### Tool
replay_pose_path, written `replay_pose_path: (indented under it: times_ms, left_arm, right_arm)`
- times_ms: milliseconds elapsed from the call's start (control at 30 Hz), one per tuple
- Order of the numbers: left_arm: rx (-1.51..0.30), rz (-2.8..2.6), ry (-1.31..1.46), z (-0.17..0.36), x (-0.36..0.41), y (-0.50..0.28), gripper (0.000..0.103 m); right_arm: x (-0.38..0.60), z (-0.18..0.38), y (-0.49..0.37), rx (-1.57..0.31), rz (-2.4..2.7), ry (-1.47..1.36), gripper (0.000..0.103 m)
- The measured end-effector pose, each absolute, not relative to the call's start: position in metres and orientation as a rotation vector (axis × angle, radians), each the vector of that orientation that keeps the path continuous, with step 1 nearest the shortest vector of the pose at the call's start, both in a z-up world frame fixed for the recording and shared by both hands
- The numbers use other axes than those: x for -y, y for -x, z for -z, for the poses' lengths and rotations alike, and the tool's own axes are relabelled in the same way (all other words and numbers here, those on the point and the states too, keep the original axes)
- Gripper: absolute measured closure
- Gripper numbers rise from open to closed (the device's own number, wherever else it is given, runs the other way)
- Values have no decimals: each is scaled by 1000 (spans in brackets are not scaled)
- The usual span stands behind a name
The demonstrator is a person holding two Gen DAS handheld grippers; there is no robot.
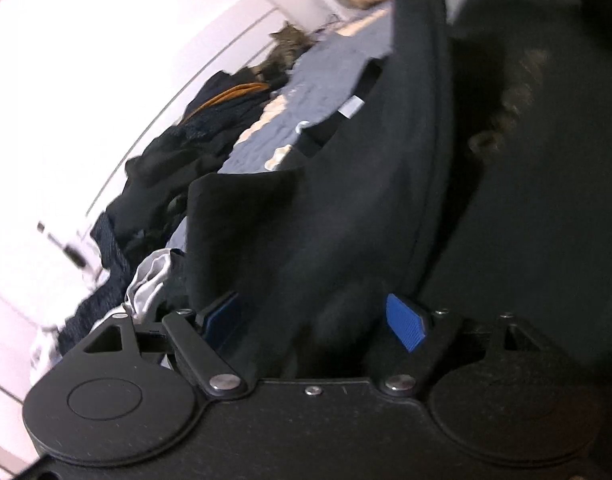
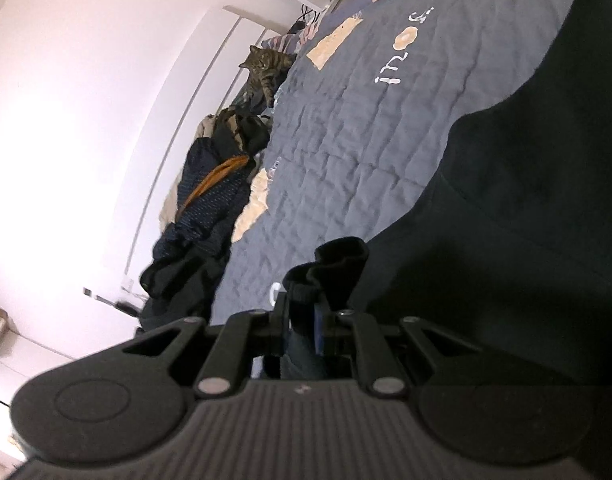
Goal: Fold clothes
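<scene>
Left wrist view: left gripper (image 1: 316, 320) spread wide, blue pads (image 1: 406, 322) well apart, black cotton garment (image 1: 346, 200) draped loose between them, not pinched. Long axis running up and away over the grey-blue quilted bedspread (image 1: 326, 80). One heap of dark clothes (image 1: 177, 168) by the white wall, one tabby cat (image 1: 285, 46) behind.

Right wrist view: right gripper (image 2: 306, 320) clamped tight on a bunched fold of the same garment (image 2: 526, 220), rest spread across the bedspread (image 2: 366, 120) to the right. Same one cat (image 2: 265, 70), one pile (image 2: 209, 200).
</scene>
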State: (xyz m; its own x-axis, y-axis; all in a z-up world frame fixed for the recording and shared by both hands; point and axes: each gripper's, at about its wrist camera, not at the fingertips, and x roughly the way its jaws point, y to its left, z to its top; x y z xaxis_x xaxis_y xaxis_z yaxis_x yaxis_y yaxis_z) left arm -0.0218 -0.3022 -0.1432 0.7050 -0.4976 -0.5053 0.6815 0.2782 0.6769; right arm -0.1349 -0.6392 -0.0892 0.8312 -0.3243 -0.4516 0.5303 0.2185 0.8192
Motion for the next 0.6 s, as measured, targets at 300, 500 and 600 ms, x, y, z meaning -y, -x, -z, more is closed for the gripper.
replay_pose_path:
  times_ms: [300,500,600]
  left_arm:
    - [-136,770,-1048,140,280,10,36]
    - [-123,578,-955,118,271,-20,57]
    - [-282,680,-807,101,256,-39,53]
  right_arm:
    - [642,107,133,-357,643,-1175,89]
    - [637,99,129,-425,663,-1062,89]
    - [631,96,119,-482,685,-908,88]
